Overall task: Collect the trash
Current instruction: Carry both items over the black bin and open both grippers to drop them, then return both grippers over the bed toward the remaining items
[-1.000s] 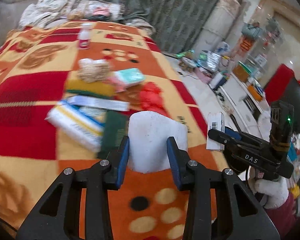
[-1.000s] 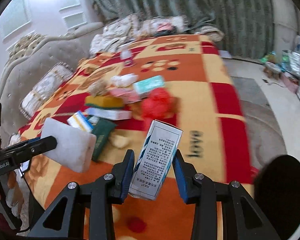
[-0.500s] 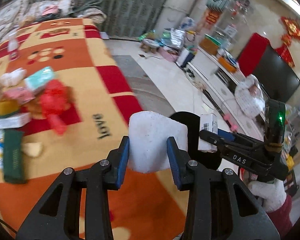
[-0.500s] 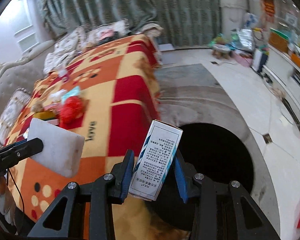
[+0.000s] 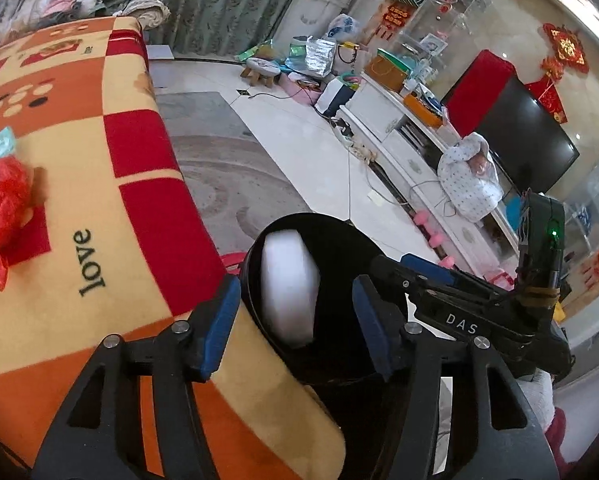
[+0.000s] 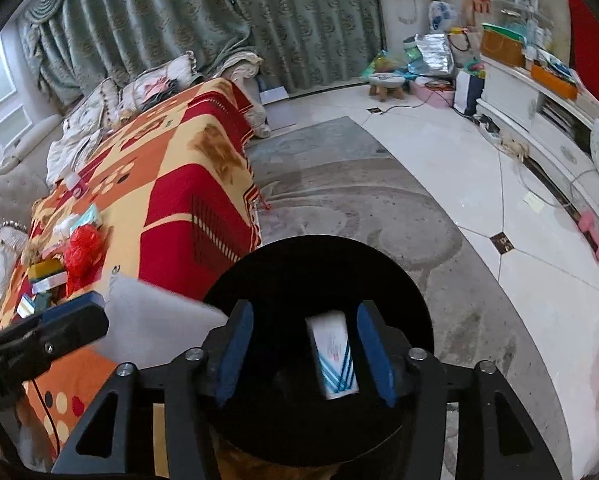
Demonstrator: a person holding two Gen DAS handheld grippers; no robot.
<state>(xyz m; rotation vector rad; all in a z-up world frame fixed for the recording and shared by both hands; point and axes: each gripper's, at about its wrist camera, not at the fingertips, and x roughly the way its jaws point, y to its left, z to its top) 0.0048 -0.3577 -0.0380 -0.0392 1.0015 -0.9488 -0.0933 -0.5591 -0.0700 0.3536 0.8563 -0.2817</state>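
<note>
Both grippers have swung from over the blanket-covered bed (image 5: 99, 184) to above the black bin (image 6: 319, 264) on the floor. Left gripper (image 5: 295, 312): jaws opening, white foam block (image 5: 287, 284) loose between them. Right gripper (image 6: 305, 354): jaws opening, small carton (image 6: 333, 354) free, over the bin mouth

We swing from the bed over the black bin (image 6: 319, 264); both tongs, left (image 5: 295, 320) and right (image 6: 305, 354), are opening, and the white block (image 5: 287, 284) and small box (image 6: 333, 356) drop loose above it.
</note>
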